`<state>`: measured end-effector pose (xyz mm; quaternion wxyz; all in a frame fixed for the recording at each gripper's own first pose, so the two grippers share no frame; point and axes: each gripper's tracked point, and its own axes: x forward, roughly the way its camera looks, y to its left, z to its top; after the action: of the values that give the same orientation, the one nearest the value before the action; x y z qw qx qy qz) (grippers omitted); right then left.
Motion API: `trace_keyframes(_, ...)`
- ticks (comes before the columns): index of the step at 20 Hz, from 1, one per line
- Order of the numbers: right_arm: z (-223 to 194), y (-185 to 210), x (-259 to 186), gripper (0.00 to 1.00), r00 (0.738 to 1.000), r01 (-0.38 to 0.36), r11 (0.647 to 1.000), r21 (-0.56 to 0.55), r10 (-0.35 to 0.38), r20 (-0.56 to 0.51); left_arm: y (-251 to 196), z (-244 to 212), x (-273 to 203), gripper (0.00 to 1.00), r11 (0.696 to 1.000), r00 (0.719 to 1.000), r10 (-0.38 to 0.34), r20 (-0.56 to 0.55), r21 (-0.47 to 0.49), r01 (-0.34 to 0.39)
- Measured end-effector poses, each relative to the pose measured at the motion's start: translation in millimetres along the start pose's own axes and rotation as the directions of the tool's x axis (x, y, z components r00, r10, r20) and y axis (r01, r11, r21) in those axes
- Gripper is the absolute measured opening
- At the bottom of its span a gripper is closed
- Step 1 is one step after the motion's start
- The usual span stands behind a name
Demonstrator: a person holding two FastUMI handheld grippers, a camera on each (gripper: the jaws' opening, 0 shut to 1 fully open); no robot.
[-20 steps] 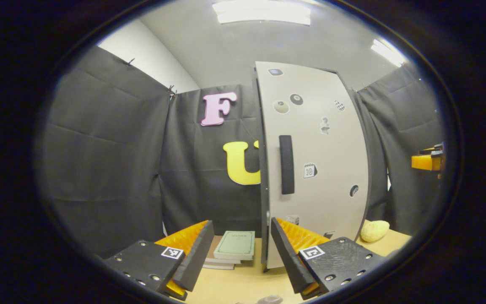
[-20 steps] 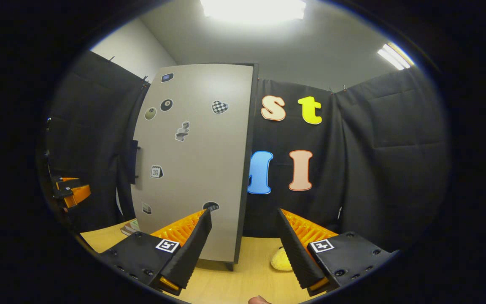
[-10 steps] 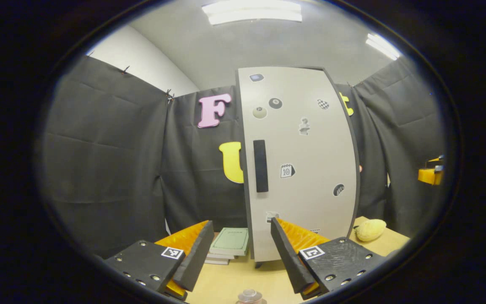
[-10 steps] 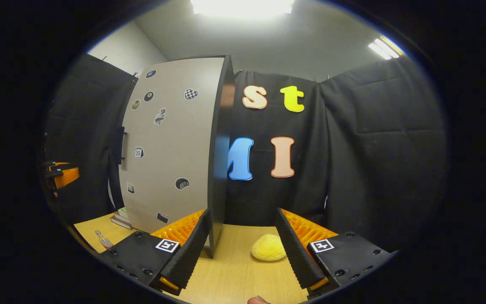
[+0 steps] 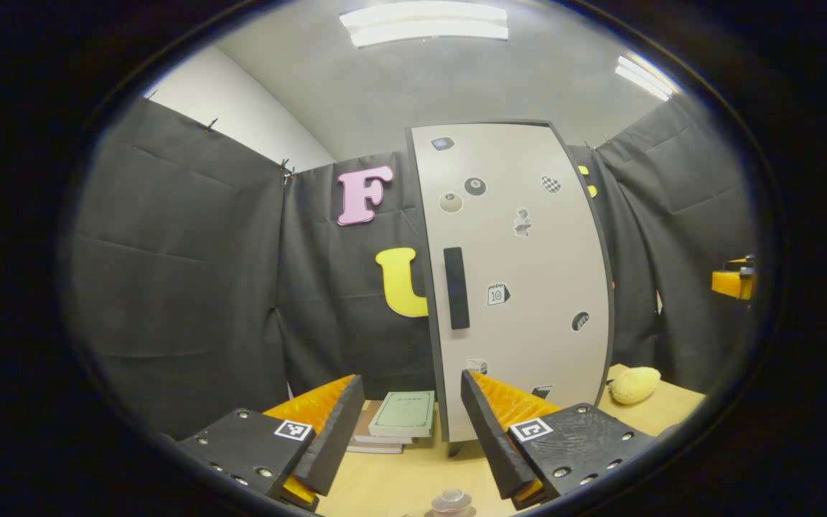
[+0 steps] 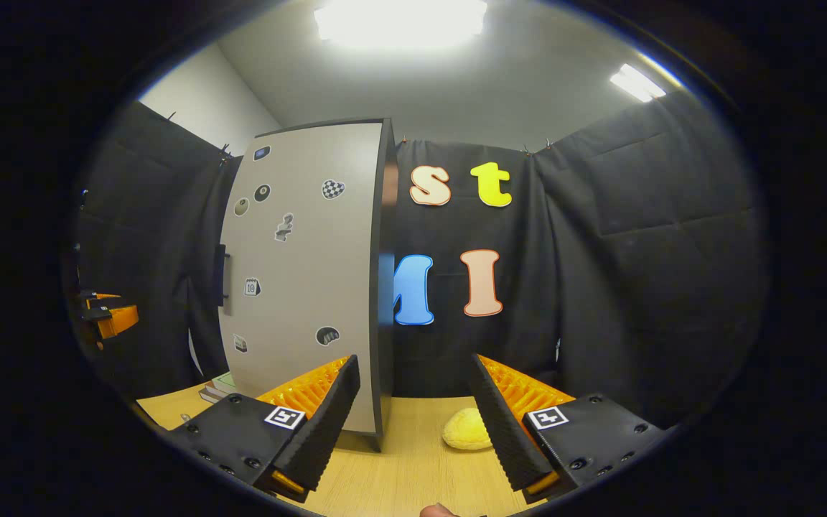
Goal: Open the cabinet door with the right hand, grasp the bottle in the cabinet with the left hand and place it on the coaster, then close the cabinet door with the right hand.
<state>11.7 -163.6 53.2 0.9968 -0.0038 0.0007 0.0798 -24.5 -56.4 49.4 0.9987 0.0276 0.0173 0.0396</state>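
The left gripper (image 5: pixel 411 424) hangs with its ribbed, wedge-shaped fingers spread wide and nothing between them. Below it, the rounded cap of the bottle (image 5: pixel 452 500) peeks up at the bottom edge, standing on the pale wood-grain table (image 5: pixel 399 481). The right gripper (image 6: pixel 413 416) is spread wide too, empty. The tall cabinet (image 5: pixel 521 280) has a flat, matte door dotted with stickers, shut flush, with a dark bar handle (image 5: pixel 456 288). Stacked books (image 5: pixel 395 420) lie beside it; a lumpy yellow sponge (image 6: pixel 467 435) rests near its other side.
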Motion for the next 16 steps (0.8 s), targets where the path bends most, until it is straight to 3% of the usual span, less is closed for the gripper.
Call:
trace_keyframes(7,7.9,4.9,-10.0,0.94,1.0,0.02,1.0,-0.001,-0.02,-0.002,6.7,1.7,-5.5,0.84,1.0,1.0,-0.01,0.014,-0.007,0.01)
trace_keyframes(11,10.8,6.5,-13.9,0.99,1.0,0.029,0.999,-0.018,-0.029,-0.005,7.3,1.8,-6.0,0.84,1.0,1.0,-0.017,0.016,-0.009,0.017)
trace_keyframes(16,13.8,6.4,-19.2,0.94,0.999,0.035,0.999,-0.011,-0.035,-0.005,6.6,4.8,-9.3,0.82,1.0,0.999,-0.023,0.025,-0.002,0.023)
